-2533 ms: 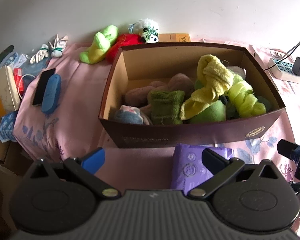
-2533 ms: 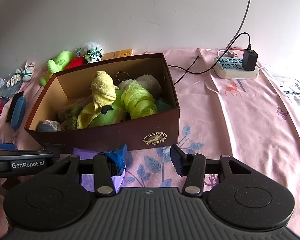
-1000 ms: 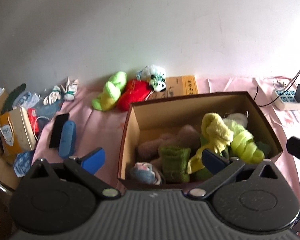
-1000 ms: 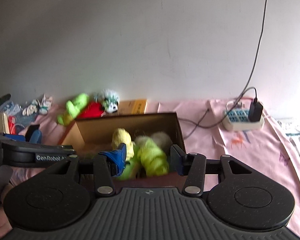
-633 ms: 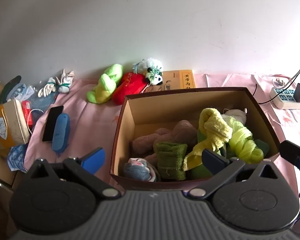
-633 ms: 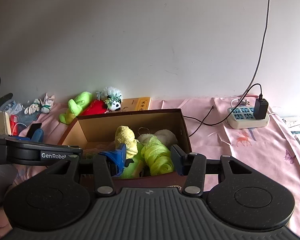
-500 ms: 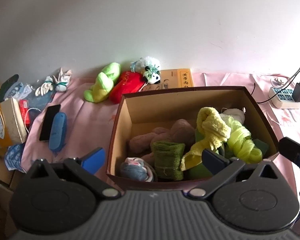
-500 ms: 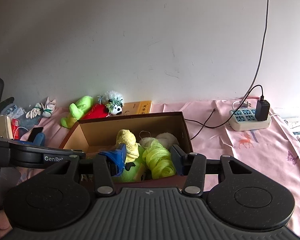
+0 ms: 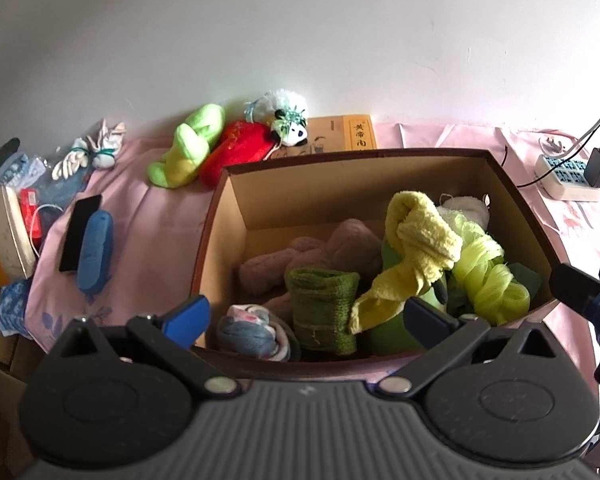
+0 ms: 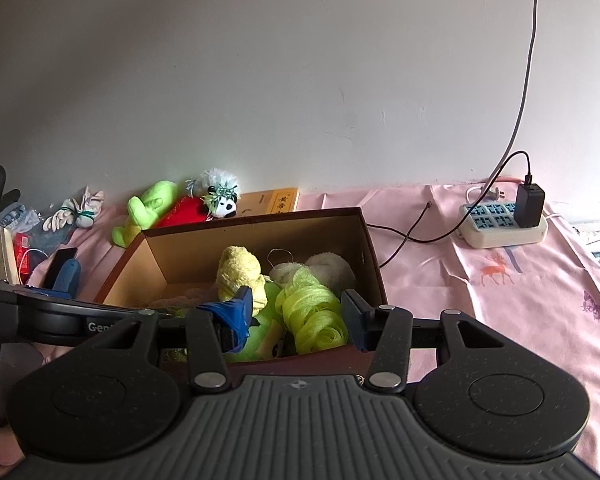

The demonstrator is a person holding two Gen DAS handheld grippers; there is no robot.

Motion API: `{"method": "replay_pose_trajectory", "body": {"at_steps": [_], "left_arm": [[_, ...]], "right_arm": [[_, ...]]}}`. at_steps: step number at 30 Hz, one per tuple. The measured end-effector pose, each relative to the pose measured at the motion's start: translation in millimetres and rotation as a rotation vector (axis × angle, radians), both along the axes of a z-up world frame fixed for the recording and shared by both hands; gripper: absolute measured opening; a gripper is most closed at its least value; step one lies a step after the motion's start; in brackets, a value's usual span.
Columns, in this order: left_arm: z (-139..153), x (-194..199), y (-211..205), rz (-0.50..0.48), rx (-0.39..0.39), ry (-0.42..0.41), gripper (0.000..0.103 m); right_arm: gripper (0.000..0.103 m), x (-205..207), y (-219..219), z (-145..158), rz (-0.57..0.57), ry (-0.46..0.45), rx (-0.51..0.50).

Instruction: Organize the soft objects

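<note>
A brown cardboard box on the pink cloth holds a yellow towel, a lime mesh puff, a dark green sock, a mauve plush and a grey-pink sock ball. Behind the box lie a lime green plush, a red plush and a panda toy. White gloves lie far left. My left gripper hovers open over the box's near wall, empty. My right gripper hangs open before the box, with the mesh puff behind its gap.
A white power strip with a black charger and cables sits at the right. A yellow book leans at the wall. A phone, a blue case and a tissue box crowd the left edge.
Both grippers have sunk a little toward the box, which now looks larger and closer. Their jaws stand as wide as before. Nothing in the box has moved.
</note>
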State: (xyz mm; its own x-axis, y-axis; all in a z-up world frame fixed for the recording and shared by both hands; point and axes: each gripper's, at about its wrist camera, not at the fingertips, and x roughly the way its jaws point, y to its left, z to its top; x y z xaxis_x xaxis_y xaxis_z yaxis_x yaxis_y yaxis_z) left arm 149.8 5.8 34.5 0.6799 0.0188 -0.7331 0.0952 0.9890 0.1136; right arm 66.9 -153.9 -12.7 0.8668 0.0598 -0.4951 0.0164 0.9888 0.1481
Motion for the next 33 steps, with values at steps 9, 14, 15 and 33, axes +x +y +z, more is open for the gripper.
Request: {"method": "replay_pose_trajectory", "body": {"at_steps": [9, 14, 15, 33], "left_arm": [[-9.0, 6.9, 0.5, -0.001, -0.016, 0.017, 0.103], [-9.6, 6.8, -0.6, -0.008, -0.021, 0.009, 0.103], [-9.7, 6.3, -0.2, -0.008, -0.024, 0.006, 0.103], [-12.8, -6.0, 10.8, 0.012, -0.042, 0.012, 0.103]], "right_arm": [[0.033, 6.4, -2.1, -8.8, 0.006, 0.014, 0.013], [0.033, 7.0, -3.1, -9.9, -0.001, 0.006, 0.019], [0.033, 6.5, -2.8, -10.0, -0.001, 0.002, 0.017], [0.034, 0.0, 2.7, -9.3, 0.004, 0.01, -0.021]]}}
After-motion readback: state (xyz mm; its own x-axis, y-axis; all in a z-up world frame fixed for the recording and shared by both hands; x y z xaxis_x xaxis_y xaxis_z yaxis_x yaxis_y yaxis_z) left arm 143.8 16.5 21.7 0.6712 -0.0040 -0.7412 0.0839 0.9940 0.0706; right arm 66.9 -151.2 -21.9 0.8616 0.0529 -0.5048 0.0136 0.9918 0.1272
